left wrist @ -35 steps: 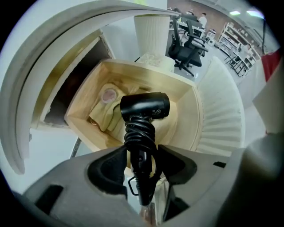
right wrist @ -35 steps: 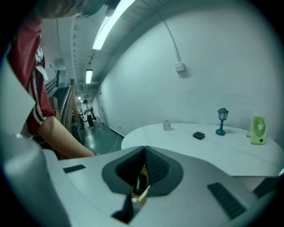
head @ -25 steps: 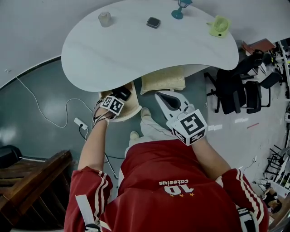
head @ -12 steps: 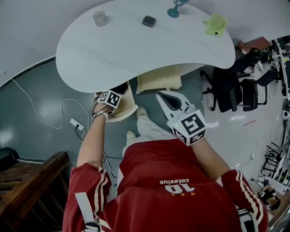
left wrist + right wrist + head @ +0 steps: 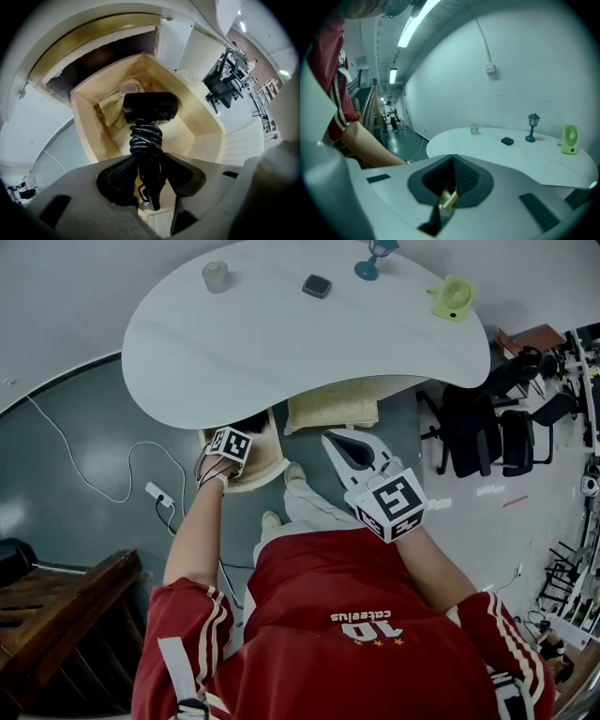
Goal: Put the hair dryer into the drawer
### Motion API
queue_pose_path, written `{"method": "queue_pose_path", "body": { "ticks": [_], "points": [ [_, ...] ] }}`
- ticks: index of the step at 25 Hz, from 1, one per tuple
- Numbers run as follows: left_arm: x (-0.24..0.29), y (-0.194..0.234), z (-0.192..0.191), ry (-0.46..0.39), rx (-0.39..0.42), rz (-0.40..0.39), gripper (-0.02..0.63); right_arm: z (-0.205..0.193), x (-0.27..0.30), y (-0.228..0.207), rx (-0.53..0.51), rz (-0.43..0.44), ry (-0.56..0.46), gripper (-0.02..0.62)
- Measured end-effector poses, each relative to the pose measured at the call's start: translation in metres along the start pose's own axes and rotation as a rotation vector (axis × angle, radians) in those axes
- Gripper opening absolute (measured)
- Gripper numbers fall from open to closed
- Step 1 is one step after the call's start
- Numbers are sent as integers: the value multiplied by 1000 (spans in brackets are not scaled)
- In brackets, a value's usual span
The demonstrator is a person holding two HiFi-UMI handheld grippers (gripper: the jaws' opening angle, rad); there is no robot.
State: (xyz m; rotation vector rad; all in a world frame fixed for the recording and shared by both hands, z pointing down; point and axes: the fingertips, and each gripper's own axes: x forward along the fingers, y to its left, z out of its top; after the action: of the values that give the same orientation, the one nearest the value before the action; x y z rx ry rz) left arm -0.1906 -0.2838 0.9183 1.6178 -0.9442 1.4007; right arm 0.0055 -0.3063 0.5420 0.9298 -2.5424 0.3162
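Observation:
A black hair dryer (image 5: 150,107), its cord wound round the handle, hangs barrel-first over an open pale wooden drawer (image 5: 197,112). My left gripper (image 5: 150,164) points straight down and is shut on that wrapped handle. A beige cloth (image 5: 112,110) lies on the drawer's floor under the dryer. In the head view the left gripper (image 5: 239,432) sits at the table's edge above the drawer (image 5: 267,465), with the dryer (image 5: 249,423) mostly hidden. My right gripper (image 5: 330,437) hovers to the right in front of the person, its jaws together and holding nothing (image 5: 451,159).
A white kidney-shaped table (image 5: 281,343) carries a cup (image 5: 216,277), a small dark box (image 5: 317,286), a teal lamp (image 5: 372,259) and a green fan (image 5: 452,294). Black chairs (image 5: 487,423) stand at the right. A power strip (image 5: 159,493) with its cable lies on the floor at left, near wooden stairs (image 5: 66,615).
The left gripper has rolled a little above the drawer, still holding the hair dryer. The right gripper has kept its place.

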Motion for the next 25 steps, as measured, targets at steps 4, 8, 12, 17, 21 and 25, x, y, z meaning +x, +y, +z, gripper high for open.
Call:
{"method": "queue_pose_path", "body": {
  "ticks": [4,8,12,17,21,25],
  "points": [
    [5,4,-3,1,-9,10,186,-2,-4,1,-6,-5,3,6],
    [0,2,-3,-4,8,3,192,-1,-10,-4,-4,-23,0,6],
    [-18,-4,6,-53,22,10,193,4,-14,-1,-5,-28,-12,6],
    [-49,-10,9,-125,-4,7,193,13,-18,9,1,-26,-41,6],
    [-74,-20,4,-193,-45,-7,204,19,-22,12,35,-33,-69,6],
    [-94,-26,-7,-248,-61,1,206,29,-27,19,40,-42,-94,6]
  ]
}}
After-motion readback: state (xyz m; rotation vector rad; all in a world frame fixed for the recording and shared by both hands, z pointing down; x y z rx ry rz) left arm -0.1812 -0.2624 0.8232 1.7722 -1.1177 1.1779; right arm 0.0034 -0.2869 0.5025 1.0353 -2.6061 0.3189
